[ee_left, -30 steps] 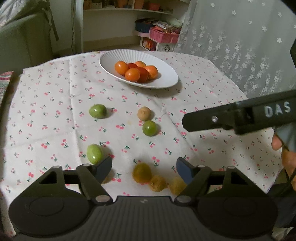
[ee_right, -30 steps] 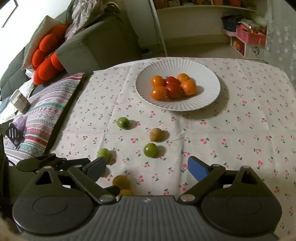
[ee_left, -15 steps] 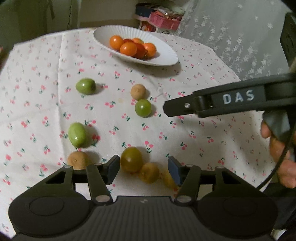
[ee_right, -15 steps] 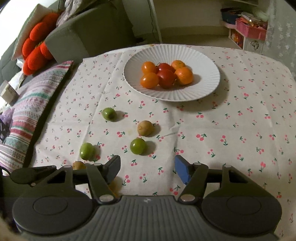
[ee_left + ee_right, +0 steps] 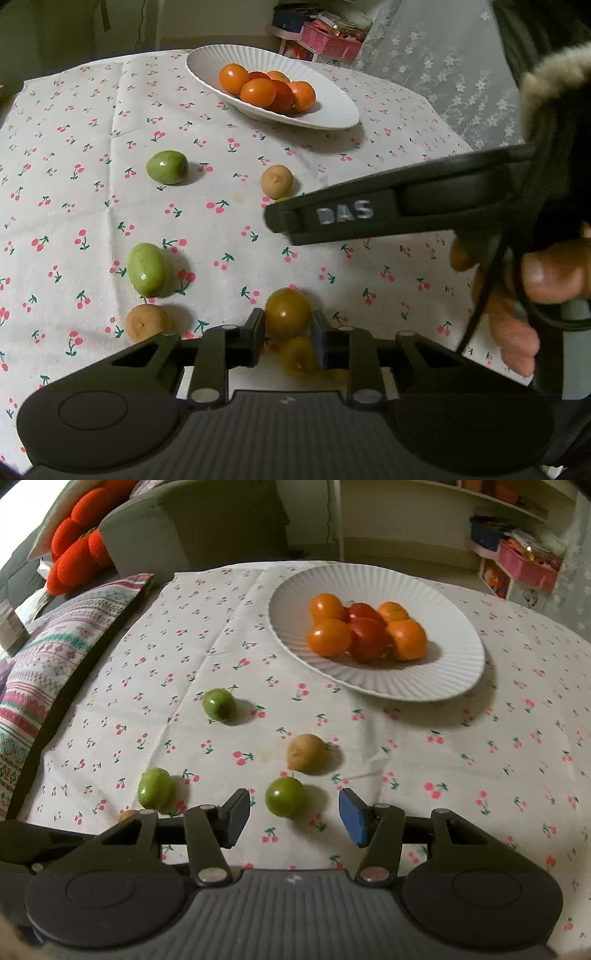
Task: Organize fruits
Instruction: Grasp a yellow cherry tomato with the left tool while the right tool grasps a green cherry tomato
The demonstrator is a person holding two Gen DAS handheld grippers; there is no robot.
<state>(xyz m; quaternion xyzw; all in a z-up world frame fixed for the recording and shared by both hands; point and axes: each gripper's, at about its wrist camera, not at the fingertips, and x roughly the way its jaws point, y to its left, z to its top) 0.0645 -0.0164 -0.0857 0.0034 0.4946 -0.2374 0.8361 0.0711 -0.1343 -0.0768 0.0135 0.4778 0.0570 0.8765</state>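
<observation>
Left wrist view first: low in the middle of the frame our left gripper (image 5: 288,334) has both pads pressed on a yellow-brown fruit (image 5: 287,313), so we have it pinched. A smaller yellow fruit (image 5: 298,357) sits just under it, touching it. At the lower left lie a tan fruit (image 5: 144,322) and, just above it, a long green fruit (image 5: 146,269). Higher up we see another green fruit (image 5: 167,167) and a tan one (image 5: 276,181). The white plate (image 5: 332,110) at the top middle holds a heap of orange and red fruits (image 5: 267,91). Our right hand (image 5: 532,291) shows at the right edge.

Right wrist view: our right gripper (image 5: 293,818) sits low in the middle, its jaws have just been closing, and they stand partly apart. A round green fruit (image 5: 285,796) lies between the pads, but they do not touch it. The cherry tablecloth (image 5: 480,775) covers the table, and a striped cushion (image 5: 55,664) lies at the left edge
</observation>
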